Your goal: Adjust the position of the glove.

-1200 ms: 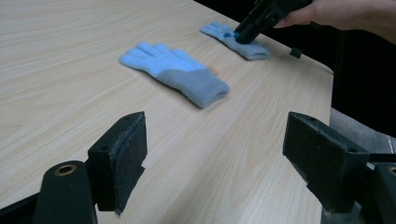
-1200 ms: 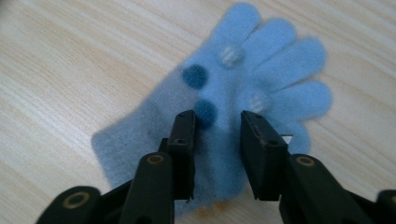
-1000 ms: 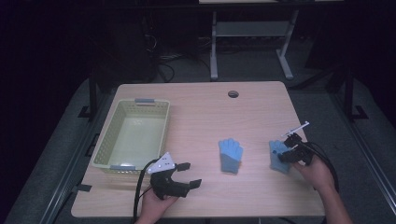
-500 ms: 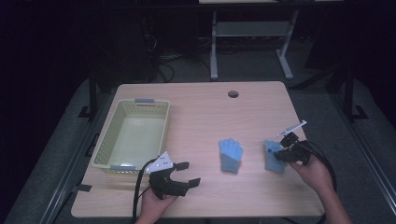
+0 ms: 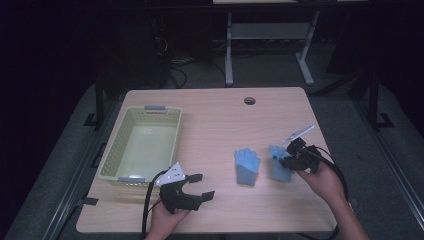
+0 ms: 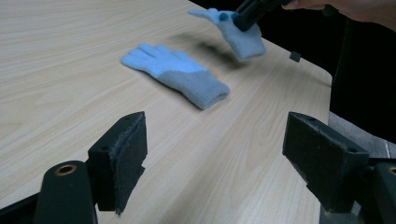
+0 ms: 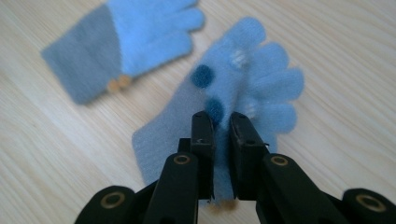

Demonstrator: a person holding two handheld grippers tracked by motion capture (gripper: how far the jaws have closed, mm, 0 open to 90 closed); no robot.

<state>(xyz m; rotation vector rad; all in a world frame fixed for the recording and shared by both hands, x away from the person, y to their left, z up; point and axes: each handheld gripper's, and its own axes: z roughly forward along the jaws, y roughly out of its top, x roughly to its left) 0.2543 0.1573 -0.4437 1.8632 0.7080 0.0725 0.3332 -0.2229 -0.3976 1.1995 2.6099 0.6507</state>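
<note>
On the right side of the table (image 5: 220, 115), the right gripper (image 5: 286, 161) has its jaws pinched tight on a blue glove (image 7: 243, 93), gripping it at the palm just below the two dark dots. Seen from the left gripper view, this glove (image 6: 240, 37) hangs clear of the wood with its shadow beneath it. A second blue glove (image 5: 247, 166) lies flat on the table just beside the first, cuff toward the person, untouched. Near the table's front edge the left gripper (image 5: 200, 186) rests low with its jaws spread wide and nothing between them; its pads (image 6: 123, 158) face the flat glove from some way off. A pale green basket (image 5: 114, 160) stands at the left of the table, apparently with nothing in it.

Judgement: the step in hand is the pick-up of the first glove, with the grasp made and the lift under way. The likely destination is the basket. The next move calls for a carry across the table, passing over the flat glove without snagging it, then release inside the basket walls. The pinch holds only a fold of soft knit, so a slip is possible.
</note>
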